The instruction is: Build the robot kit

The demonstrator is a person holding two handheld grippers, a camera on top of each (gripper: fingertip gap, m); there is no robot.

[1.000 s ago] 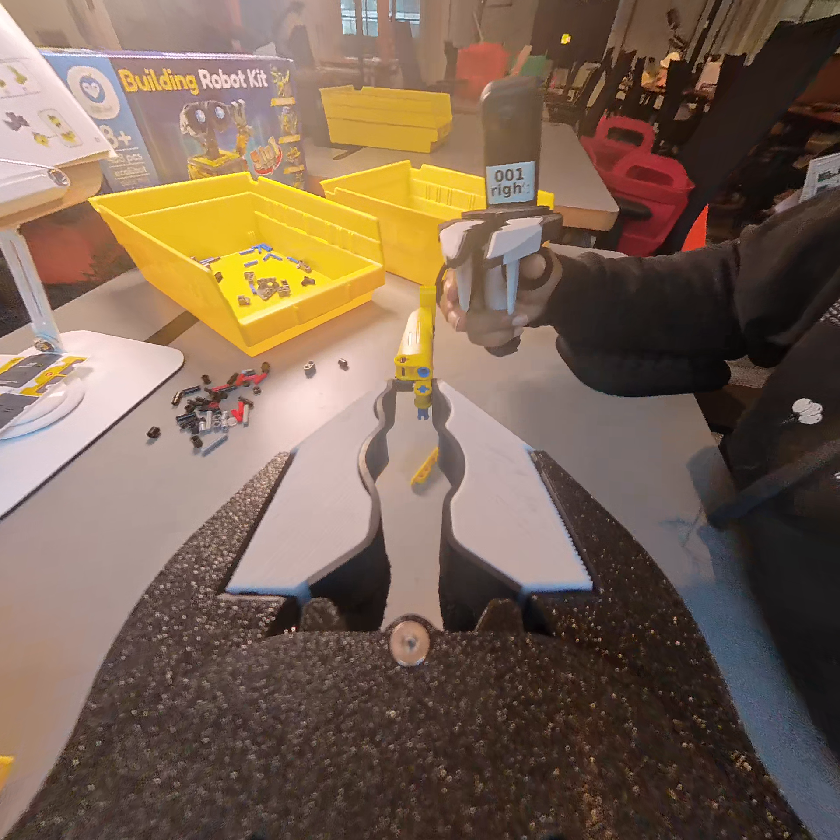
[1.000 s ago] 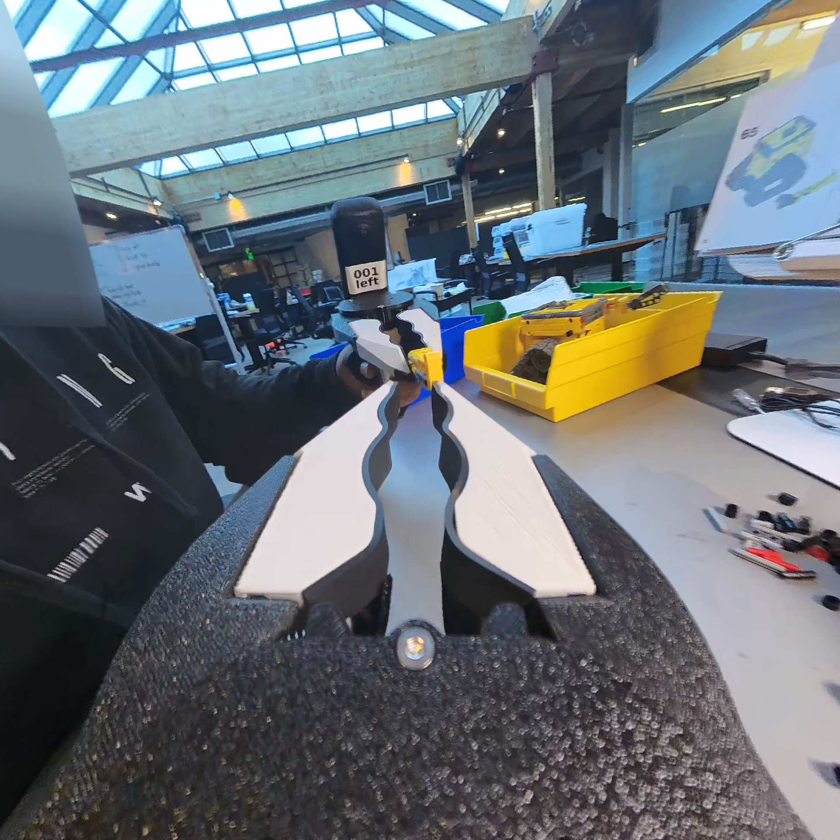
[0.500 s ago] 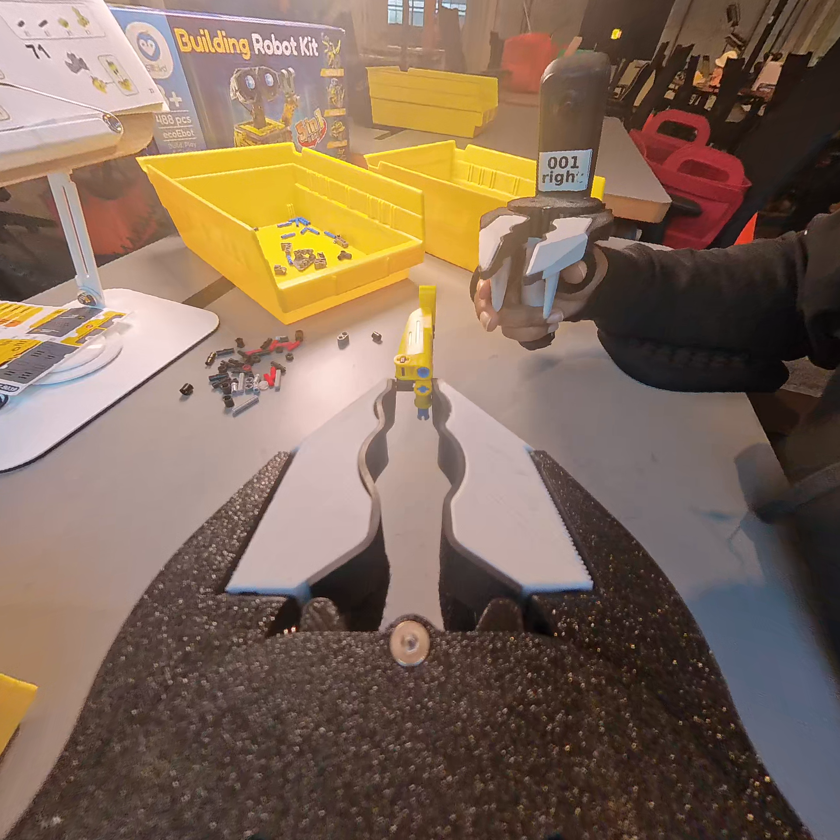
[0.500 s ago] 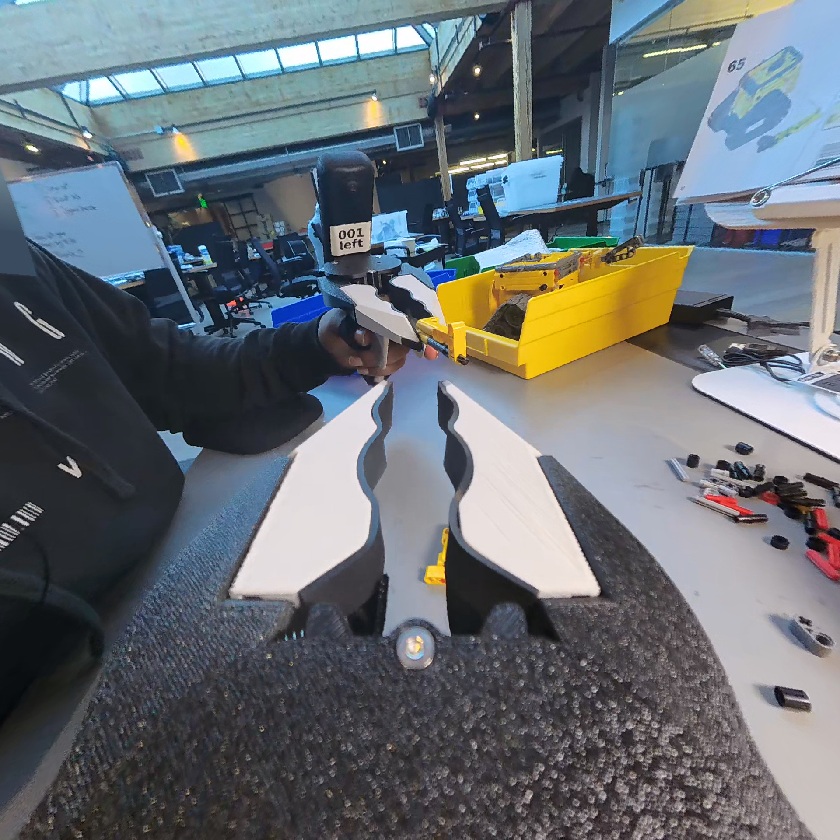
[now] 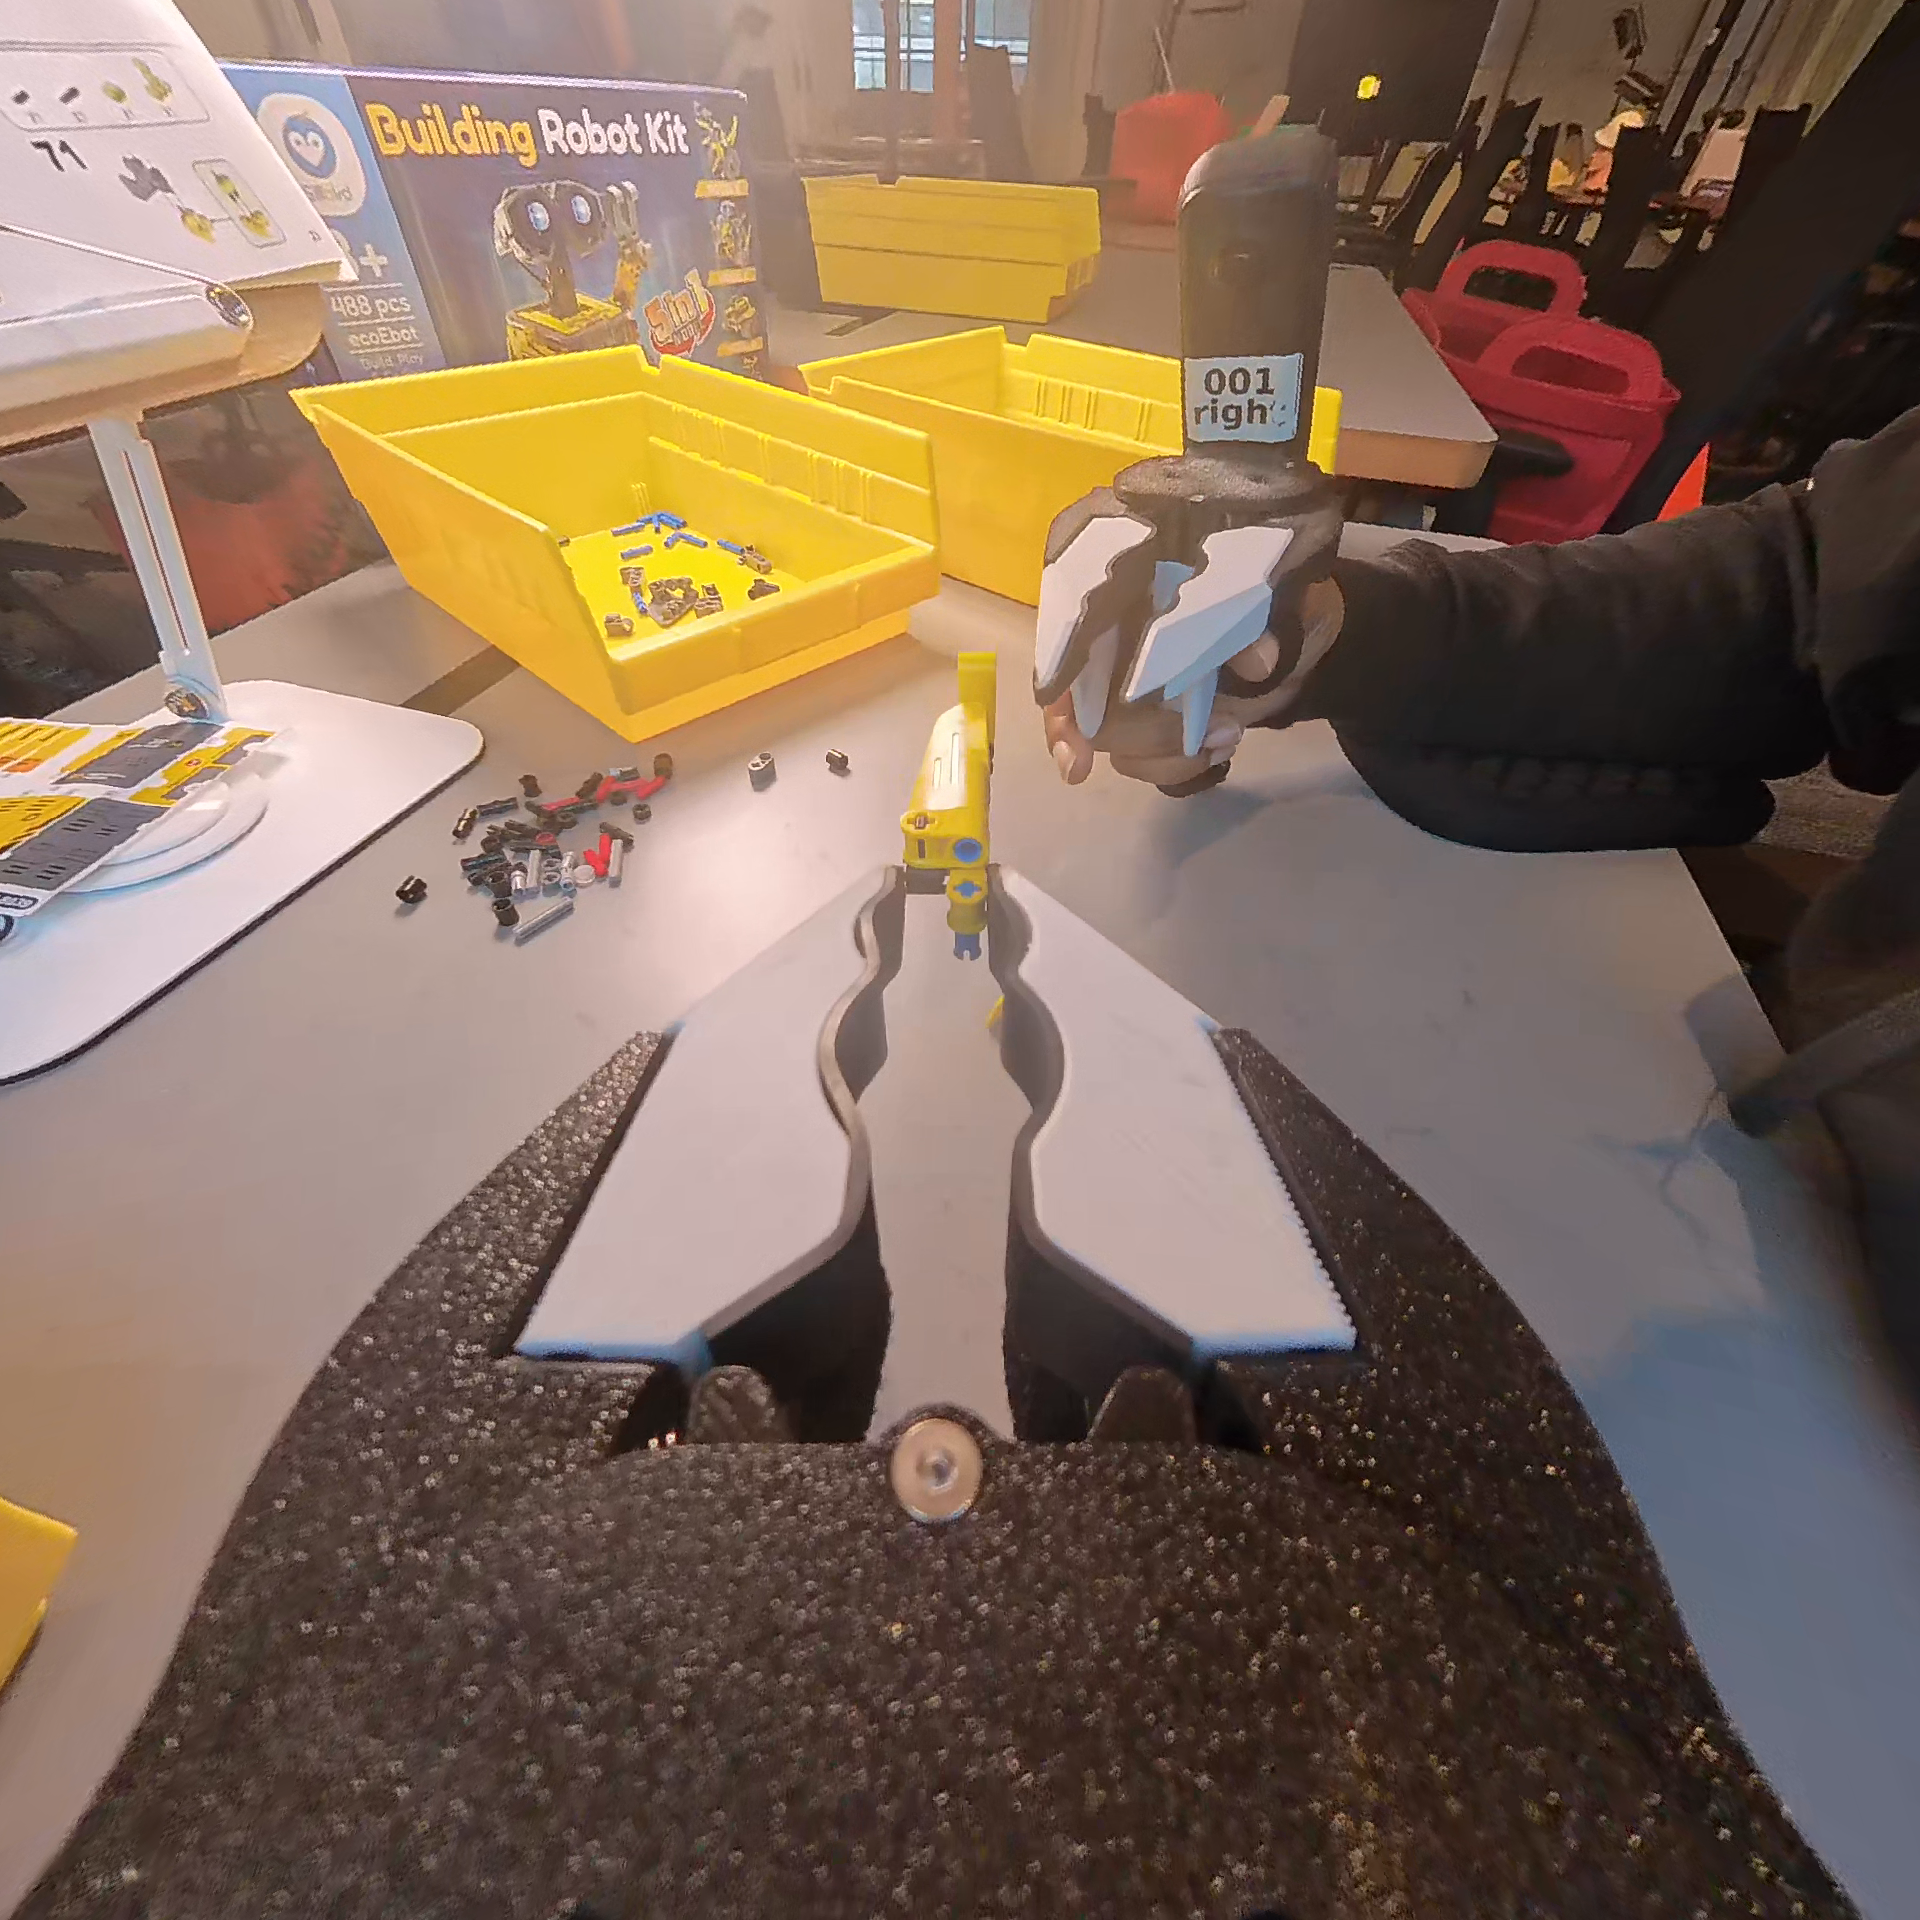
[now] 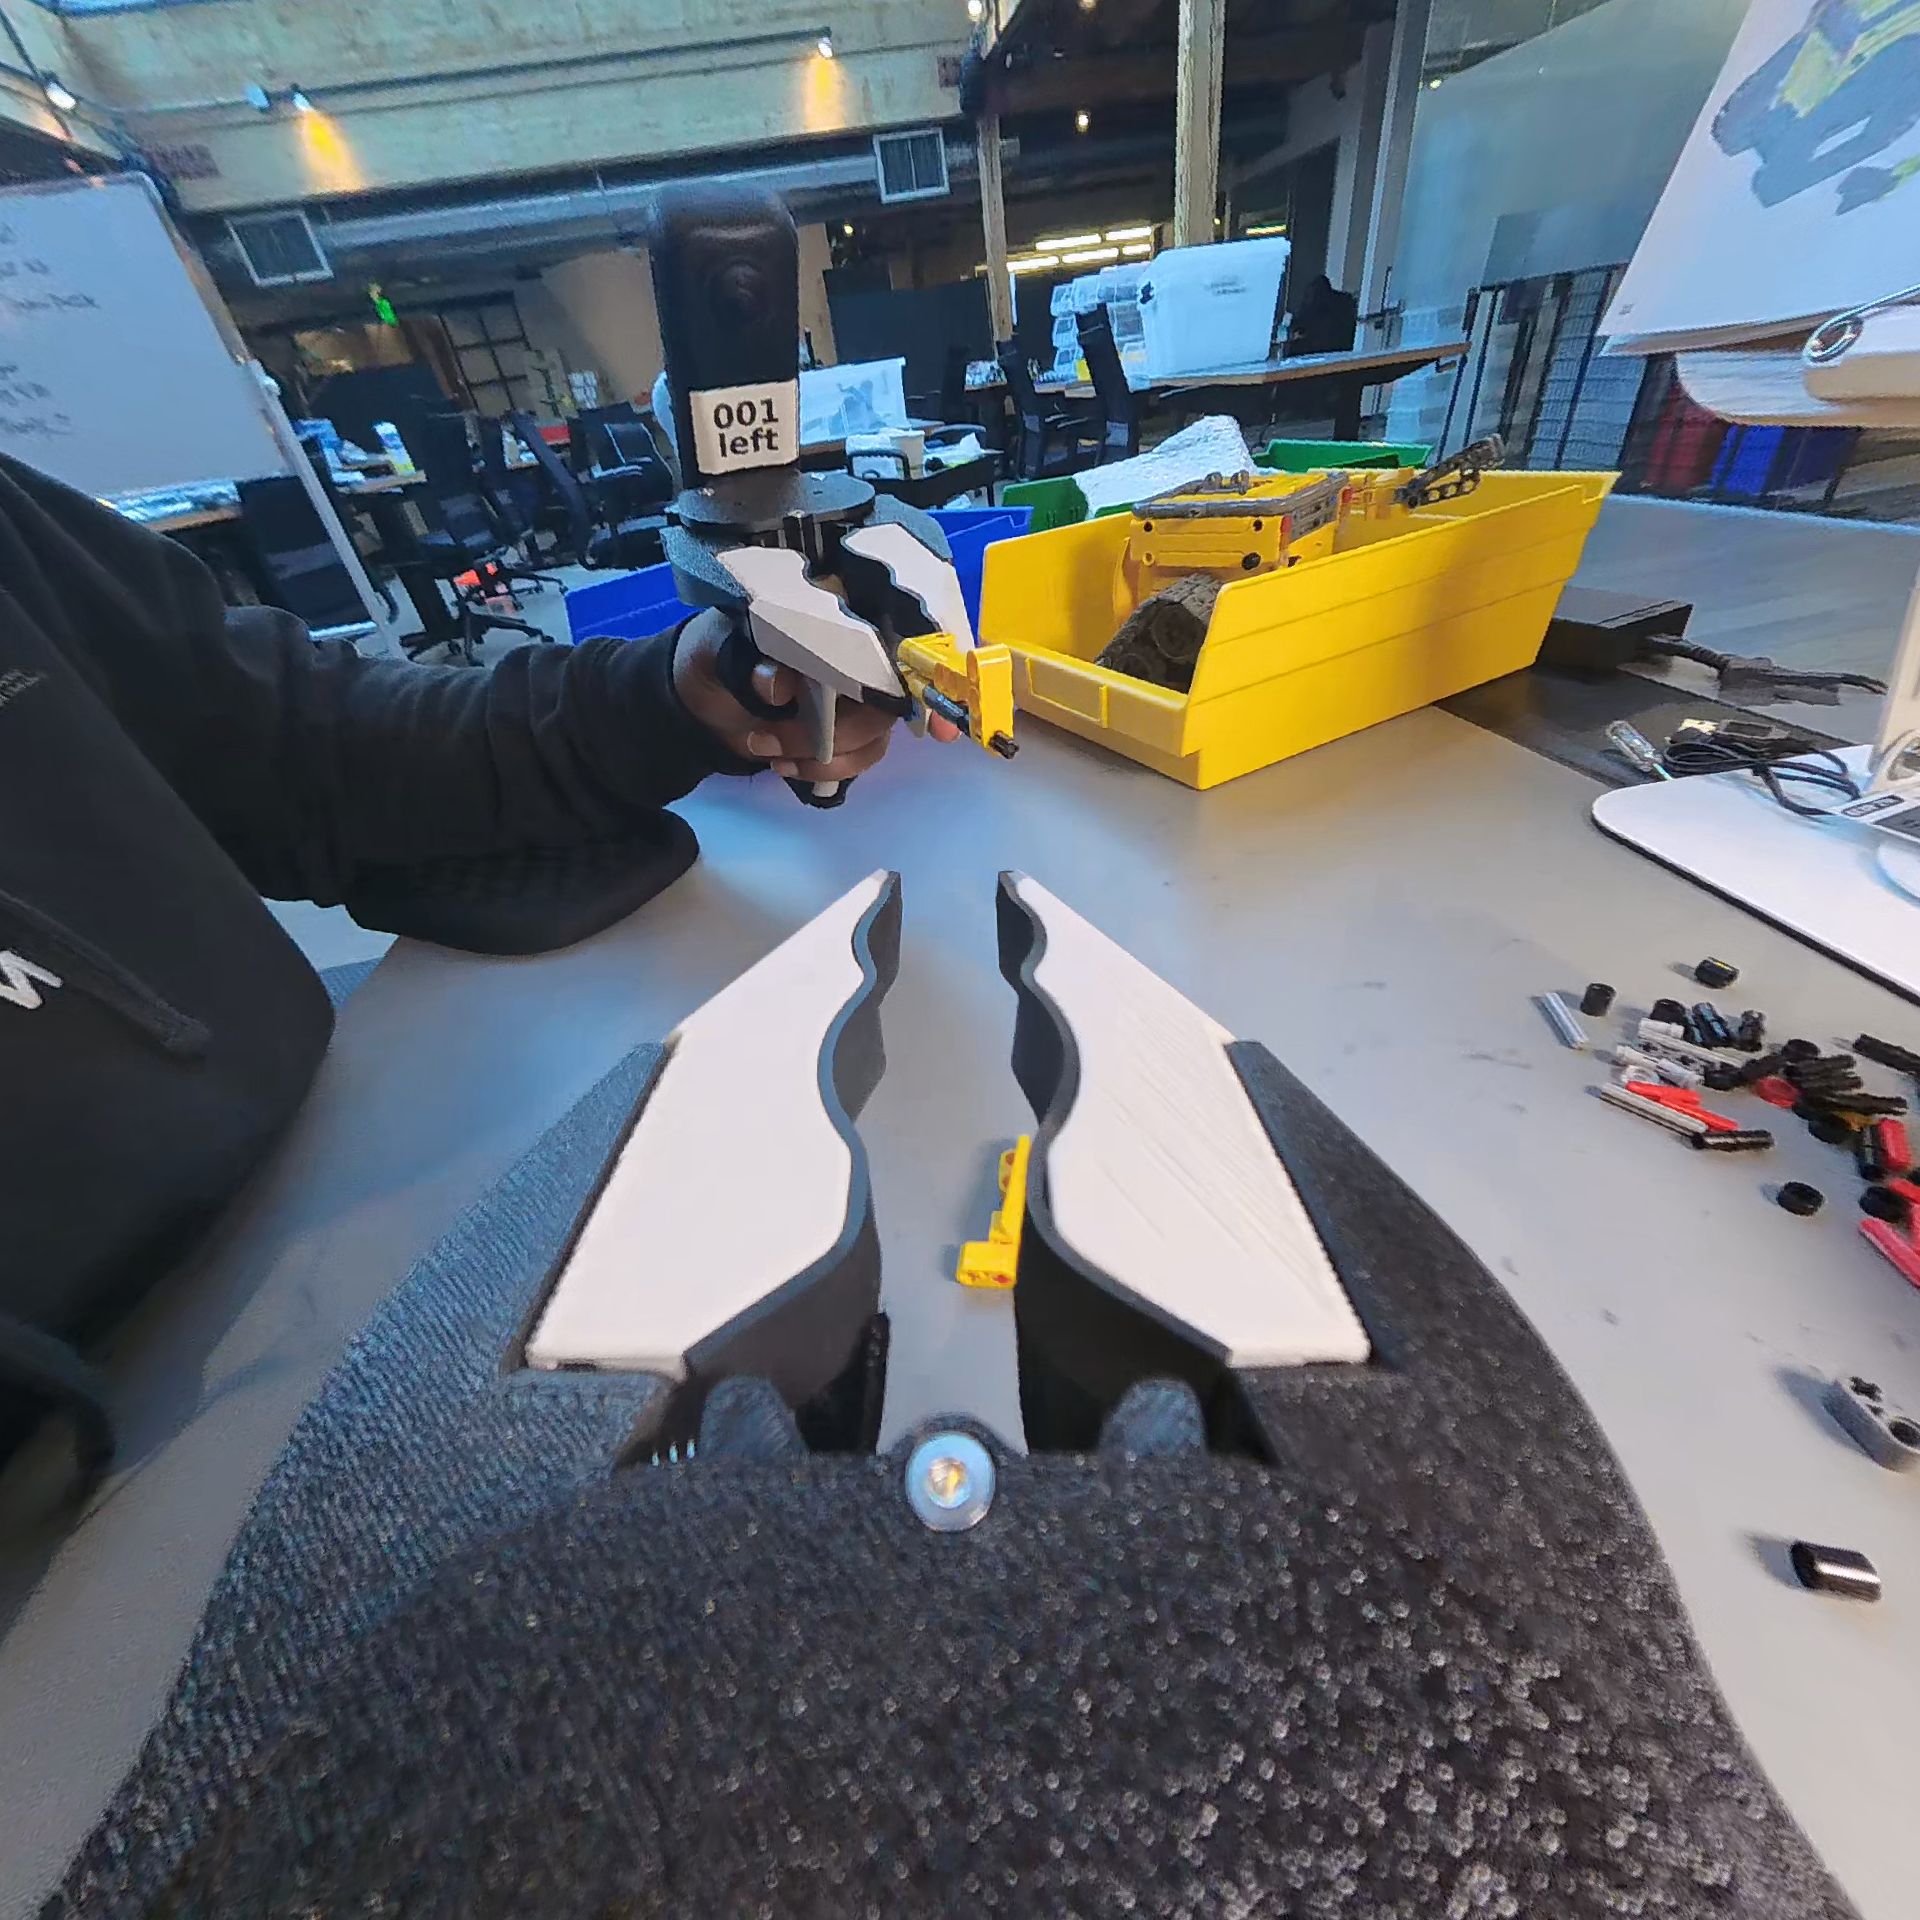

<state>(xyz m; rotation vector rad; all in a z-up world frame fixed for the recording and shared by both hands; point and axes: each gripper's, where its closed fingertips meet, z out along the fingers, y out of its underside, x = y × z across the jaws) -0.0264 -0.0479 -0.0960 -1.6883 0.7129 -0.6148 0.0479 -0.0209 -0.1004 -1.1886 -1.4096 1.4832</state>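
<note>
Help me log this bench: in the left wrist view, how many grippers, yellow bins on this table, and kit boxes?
Grippers: 2 (left gripper, shut on a yellow assembly; right gripper, open)
Yellow bins: 2 (near bin, second bin); a yellow corner at the bottom-left edge is too cropped to tell
Kit boxes: 1 (kit box)
Total: 5

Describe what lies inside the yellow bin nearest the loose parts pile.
On the yellow bin floor lie small blue pins and dark connectors. Its front wall hides the nearest strip of floor.
</note>
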